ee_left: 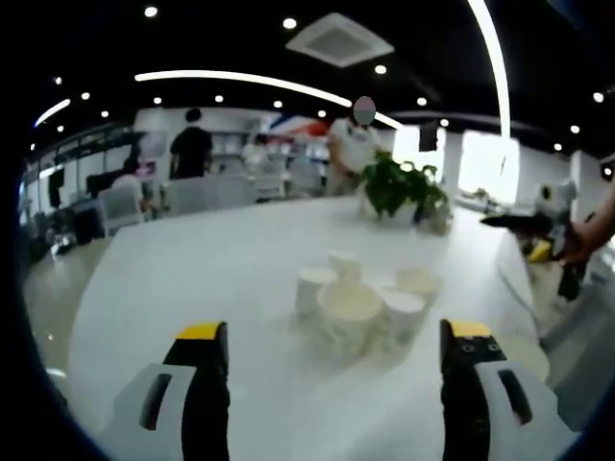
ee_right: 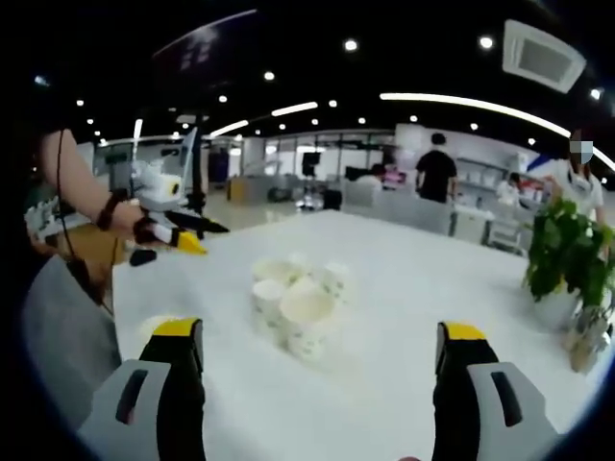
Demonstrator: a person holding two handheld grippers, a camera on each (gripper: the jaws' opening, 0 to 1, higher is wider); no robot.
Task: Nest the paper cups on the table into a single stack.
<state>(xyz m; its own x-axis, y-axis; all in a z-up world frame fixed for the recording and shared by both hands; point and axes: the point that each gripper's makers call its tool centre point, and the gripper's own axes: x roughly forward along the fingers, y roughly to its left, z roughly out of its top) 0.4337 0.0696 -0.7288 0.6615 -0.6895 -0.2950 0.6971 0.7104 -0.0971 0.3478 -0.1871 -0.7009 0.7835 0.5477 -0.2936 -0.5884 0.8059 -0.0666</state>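
White paper cups [ee_left: 363,303] stand bunched in a tight cluster near the middle of a long white table [ee_left: 211,269], mouths up, touching or just beside one another, not yet nested. From the left gripper view, the left gripper [ee_left: 334,370] hangs short of the cluster with its yellow-tipped jaws spread wide, nothing between them. The right gripper [ee_left: 538,235] comes into that view at the far right edge, held in a person's hand [ee_left: 588,240] above the table's side. From the right gripper view, the same cups [ee_right: 296,293] sit ahead of the right gripper [ee_right: 317,370], whose jaws are also wide apart and empty. A potted green plant [ee_left: 404,187] stands on the table beyond the cups. People stand farther back in the bright, open room.
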